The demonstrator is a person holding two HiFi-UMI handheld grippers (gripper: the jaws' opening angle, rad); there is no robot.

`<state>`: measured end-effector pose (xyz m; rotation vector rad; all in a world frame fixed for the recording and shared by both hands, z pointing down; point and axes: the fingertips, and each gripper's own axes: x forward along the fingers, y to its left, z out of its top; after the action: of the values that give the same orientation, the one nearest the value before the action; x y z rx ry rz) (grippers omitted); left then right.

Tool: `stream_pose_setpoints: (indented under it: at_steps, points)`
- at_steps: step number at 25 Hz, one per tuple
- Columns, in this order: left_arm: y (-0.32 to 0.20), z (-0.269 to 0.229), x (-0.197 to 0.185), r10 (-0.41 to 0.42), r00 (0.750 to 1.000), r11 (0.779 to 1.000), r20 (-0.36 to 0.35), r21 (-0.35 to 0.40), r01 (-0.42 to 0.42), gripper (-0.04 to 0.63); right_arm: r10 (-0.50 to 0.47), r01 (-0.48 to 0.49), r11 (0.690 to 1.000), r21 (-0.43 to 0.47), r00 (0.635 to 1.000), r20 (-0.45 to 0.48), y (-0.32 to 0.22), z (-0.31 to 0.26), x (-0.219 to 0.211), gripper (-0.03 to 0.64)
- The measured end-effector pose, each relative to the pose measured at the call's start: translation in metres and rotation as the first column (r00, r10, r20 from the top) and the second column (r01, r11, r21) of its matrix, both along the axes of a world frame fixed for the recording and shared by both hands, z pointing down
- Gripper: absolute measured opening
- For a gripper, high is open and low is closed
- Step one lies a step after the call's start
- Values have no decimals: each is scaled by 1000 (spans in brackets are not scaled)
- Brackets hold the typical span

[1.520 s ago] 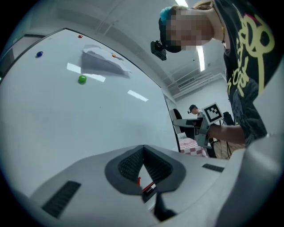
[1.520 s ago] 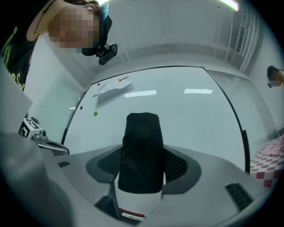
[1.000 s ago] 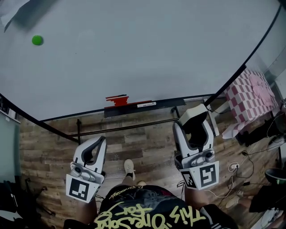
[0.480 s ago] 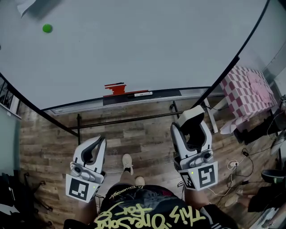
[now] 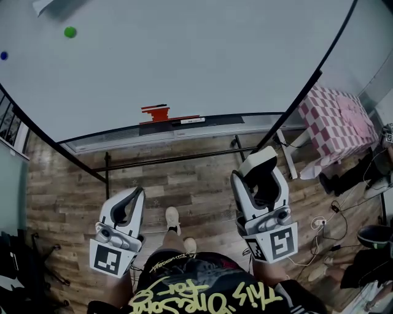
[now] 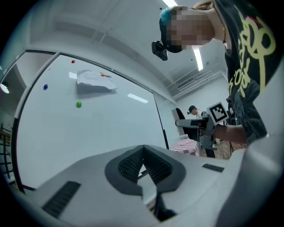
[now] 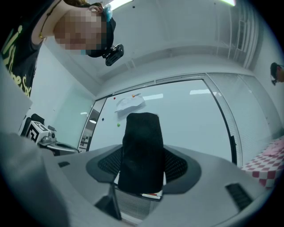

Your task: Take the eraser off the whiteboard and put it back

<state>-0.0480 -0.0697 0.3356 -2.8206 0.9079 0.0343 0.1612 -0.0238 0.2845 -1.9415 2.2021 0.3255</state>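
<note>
In the right gripper view a black felt eraser point(image 7: 142, 150) stands upright between the jaws, and my right gripper point(image 7: 143, 170) is shut on it. The head view shows that gripper point(image 5: 263, 164) held low over the floor, well short of the whiteboard point(image 5: 184, 61), the eraser point(image 5: 261, 159) at its tip. My left gripper point(image 5: 136, 195) hangs at the lower left, shut with nothing in it; its pads point(image 6: 133, 162) meet at the tip. The board's tray point(image 5: 110, 137) carries a red holder point(image 5: 156, 113) and a marker point(image 5: 190, 121).
A green magnet point(image 5: 70, 32), a blue magnet point(image 5: 3, 55) and a sheet of paper point(image 5: 52, 5) sit at the board's upper left. A pink checked cloth point(image 5: 338, 122) covers a table at right. Cables point(image 5: 319, 227) lie on the wooden floor point(image 5: 184, 178). The board's stand bar point(image 5: 172, 160) crosses ahead.
The head view has shifted, so the tray and red holder sit higher and further left in frame. Both grippers keep nearly the same place; the right one still holds the eraser.
</note>
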Motion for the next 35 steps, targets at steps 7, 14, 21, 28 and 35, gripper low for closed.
stream_pose_setpoints:
  at_steps: [7, 14, 21, 28, 35]
  points:
    - [16, -4, 1, -5, 1000, 1000, 2, 13, 5, 6, -16, 16, 1000, 5, 1000, 9, 16, 1, -1, 261]
    - [23, -1, 0, -11, 1000, 1000, 6, 7, 11, 6, -18, 18, 1000, 6, 1000, 14, 22, 5, -1, 261]
    - [23, -4, -8, -36, 999, 999, 4, 16, 36, 6, -9, 9, 1000, 23, 1000, 0, 7, -1, 4, 261]
    - [19, -5, -28, -90, 996, 996, 4, 14, 90, 6, 0, 1, 999, 38, 1000, -27, -23, -9, 7, 261]
    - [17, -4, -39, -117, 993, 993, -3, 1, 117, 6, 34, -29, 997, 70, 997, -65, -60, -20, 13, 261]
